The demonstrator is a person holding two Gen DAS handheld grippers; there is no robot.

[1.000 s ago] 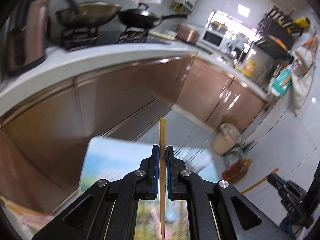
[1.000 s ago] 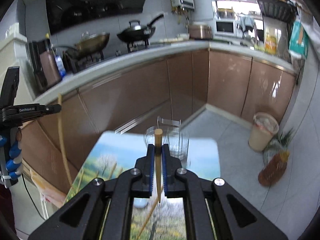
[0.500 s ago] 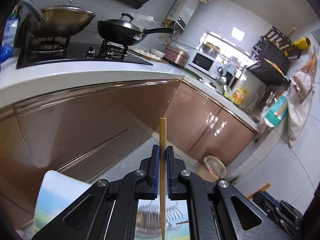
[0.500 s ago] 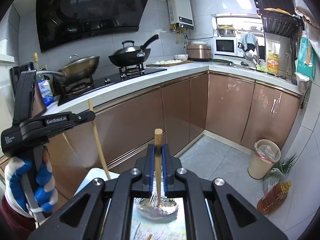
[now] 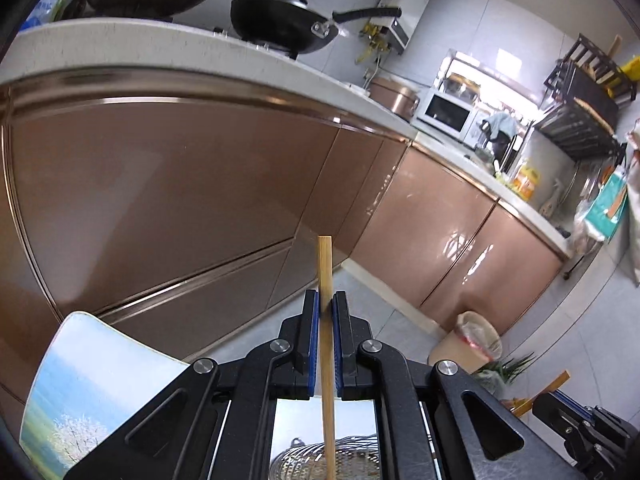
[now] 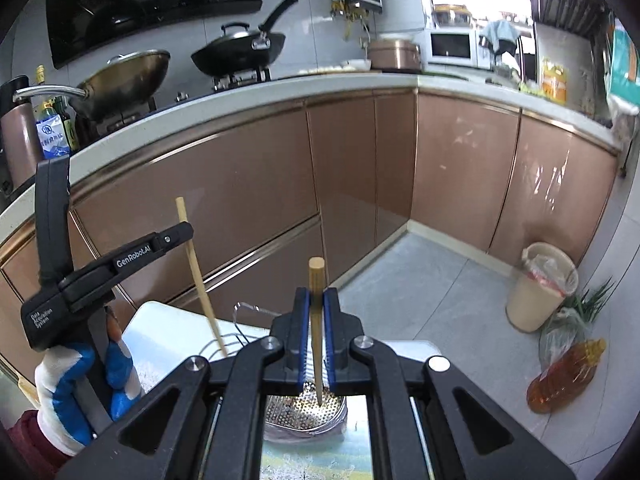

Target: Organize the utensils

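Observation:
My left gripper (image 5: 326,300) is shut on a bamboo chopstick (image 5: 325,264) that stands upright between its blue pads. Its lower end hangs over a perforated metal utensil holder (image 5: 352,462) on the table. My right gripper (image 6: 316,294) is shut on a second chopstick (image 6: 316,276), whose tip points down into the same holder (image 6: 292,410). The right wrist view also shows the left gripper (image 6: 180,234) at the left, held by a gloved hand (image 6: 60,392). Its chopstick (image 6: 200,280) slants down to the holder's wire rim. The right gripper (image 5: 548,404) appears at the lower right of the left wrist view.
The holder stands on a small table with a landscape print (image 5: 80,380), in front of brown kitchen cabinets (image 6: 240,200). Woks sit on the stove above (image 6: 240,52). A lined bin (image 6: 540,284), a bag of greens and an oil bottle (image 6: 568,380) stand on the floor at the right.
Both grippers have come down and forward with their chopsticks. The metal holder now lies under the fingers, and the left chopstick's lower end has reached its rim. Both grips are unchanged.

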